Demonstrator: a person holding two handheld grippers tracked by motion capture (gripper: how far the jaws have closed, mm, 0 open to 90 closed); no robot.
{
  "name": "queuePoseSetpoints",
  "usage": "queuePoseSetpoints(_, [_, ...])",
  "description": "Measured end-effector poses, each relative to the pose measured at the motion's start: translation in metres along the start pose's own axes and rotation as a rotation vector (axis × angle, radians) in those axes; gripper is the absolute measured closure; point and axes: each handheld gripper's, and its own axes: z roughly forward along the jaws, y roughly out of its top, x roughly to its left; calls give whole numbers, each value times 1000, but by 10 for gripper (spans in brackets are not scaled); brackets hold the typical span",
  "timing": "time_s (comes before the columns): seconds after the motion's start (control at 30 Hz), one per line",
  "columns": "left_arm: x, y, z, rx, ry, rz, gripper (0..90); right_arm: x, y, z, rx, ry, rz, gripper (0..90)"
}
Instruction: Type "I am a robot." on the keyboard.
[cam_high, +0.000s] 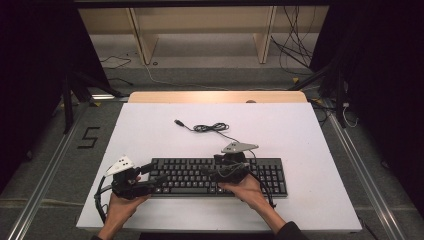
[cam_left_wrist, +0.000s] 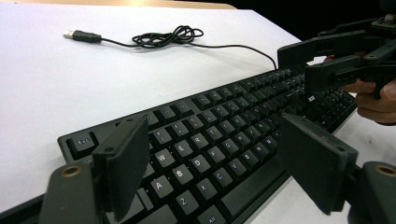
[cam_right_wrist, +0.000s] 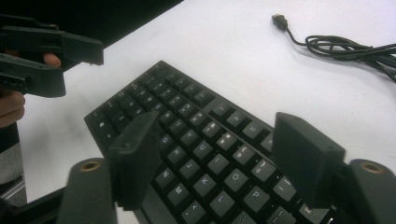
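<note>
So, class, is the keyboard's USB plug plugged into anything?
No: the USB plug lies loose on the white table, its coiled cable trailing back to the keyboard.

A white table top (cam_high: 150, 130) fills the middle of the high view, and everything else sits around it. Along its far edge runs a strip of pale wood (cam_high: 217, 97). Beyond that strip, a light wooden shelf frame (cam_high: 205, 30) stands on the grey floor (cam_high: 200, 75), with loose black cables (cam_high: 295, 55) lying to its right. Left of the table top, a black numeral five (cam_high: 88, 137) is marked on the floor. Metal rails (cam_high: 47, 170) run along the floor on both sides of the table top, and dark stand legs (cam_high: 70, 95) rise near its far left corner.
</note>
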Motion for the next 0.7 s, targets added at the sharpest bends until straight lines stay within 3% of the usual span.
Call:
queuePoseSetpoints(0.27, [0,0,0,-1,-1,3,251,0,-1,3,31,-17,1,479])
queuePoseSetpoints(0.7, [0,0,0,-4,-5,5,251,-1,-3,10,66,-35,5,778])
